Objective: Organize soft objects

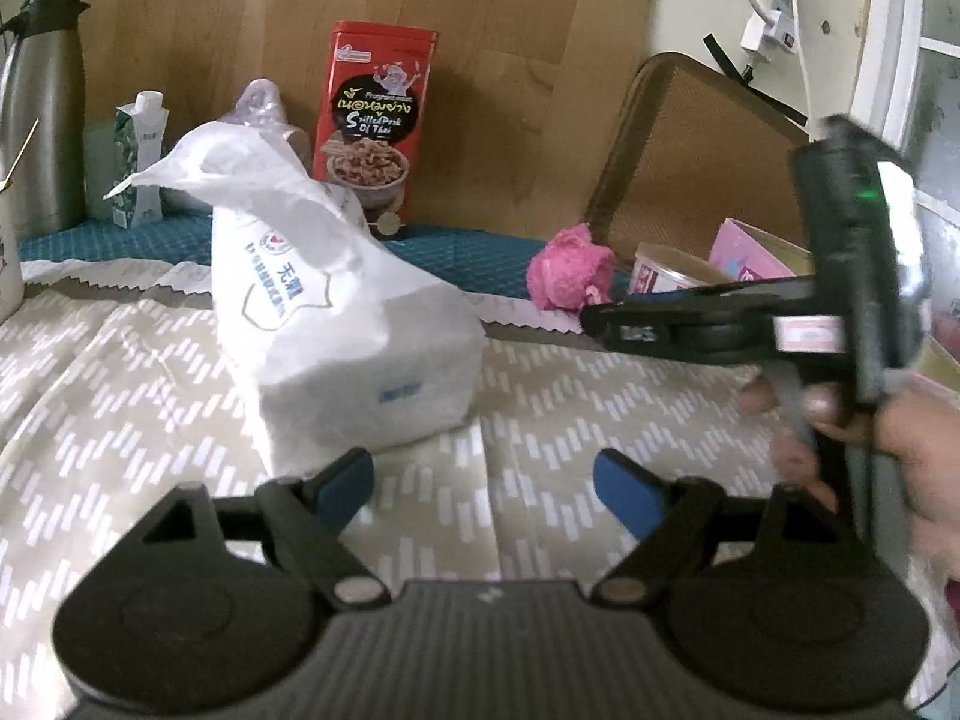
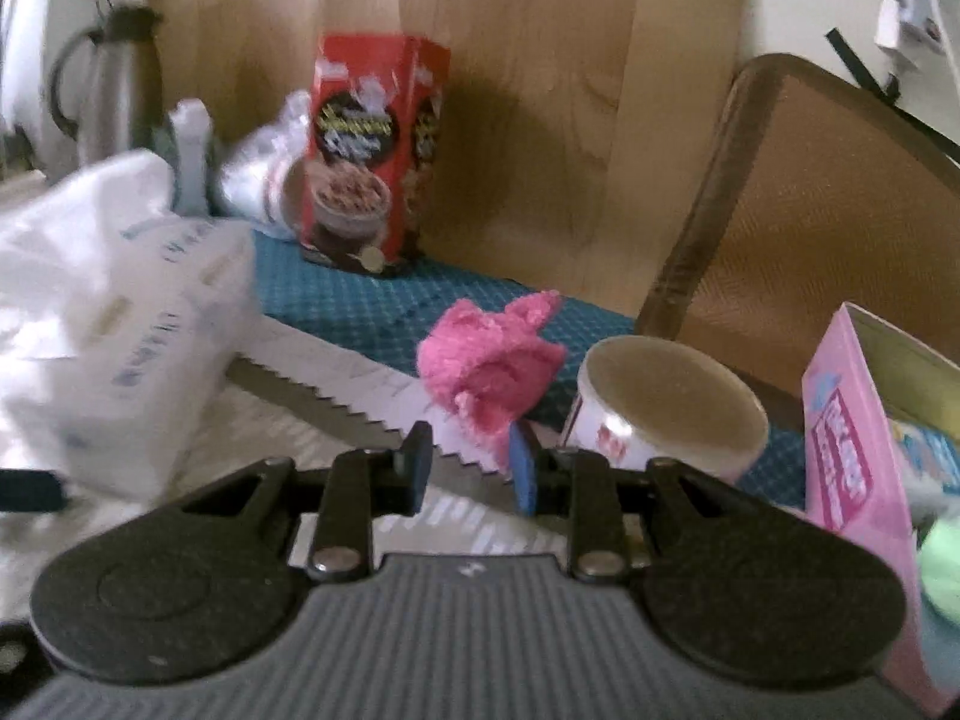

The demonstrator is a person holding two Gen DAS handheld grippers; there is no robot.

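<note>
The left gripper (image 1: 483, 483) is hovering over the patterned tablecloth (image 1: 120, 396) with its jaws standing wide and nothing between them, just near of the white tissue pack (image 1: 336, 300). The right gripper (image 2: 468, 465) is pointing at the pink plush toy (image 2: 489, 360), its jaws standing narrow and gripping nothing. The toy is lying on the teal mat (image 2: 360, 300), just left of the paper cup (image 2: 666, 405) and well right of the red snack tin (image 2: 366, 156).
</note>
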